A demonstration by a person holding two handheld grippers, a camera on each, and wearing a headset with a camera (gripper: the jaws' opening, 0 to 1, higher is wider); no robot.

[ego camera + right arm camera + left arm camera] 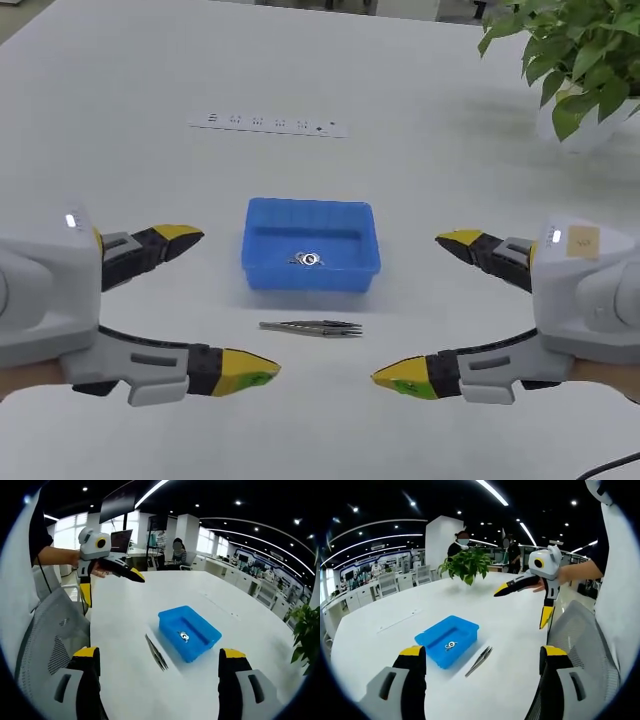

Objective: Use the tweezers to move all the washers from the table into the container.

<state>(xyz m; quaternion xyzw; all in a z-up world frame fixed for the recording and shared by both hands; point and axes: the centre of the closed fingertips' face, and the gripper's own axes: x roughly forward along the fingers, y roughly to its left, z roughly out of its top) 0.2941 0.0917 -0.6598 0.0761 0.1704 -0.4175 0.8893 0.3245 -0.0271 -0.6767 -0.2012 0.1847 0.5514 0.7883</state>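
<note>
A blue container (311, 244) (447, 640) (189, 632) stands mid-table with metal washers (307, 260) (451, 645) (183, 636) inside it. Steel tweezers (311, 327) (479, 660) (156, 652) lie flat on the table just in front of the container. My left gripper (228, 300) (482, 662) hovers open to the left of both, nothing between its jaws. My right gripper (418, 308) (157, 662) hovers open to the right, also holding nothing. The two grippers face each other across the tweezers.
A white power strip (268, 124) lies on the table beyond the container. A potted green plant (580, 60) stands at the far right corner. A grey mesh chair (580, 645) (47, 640) sits at the near table edge. People stand in the background.
</note>
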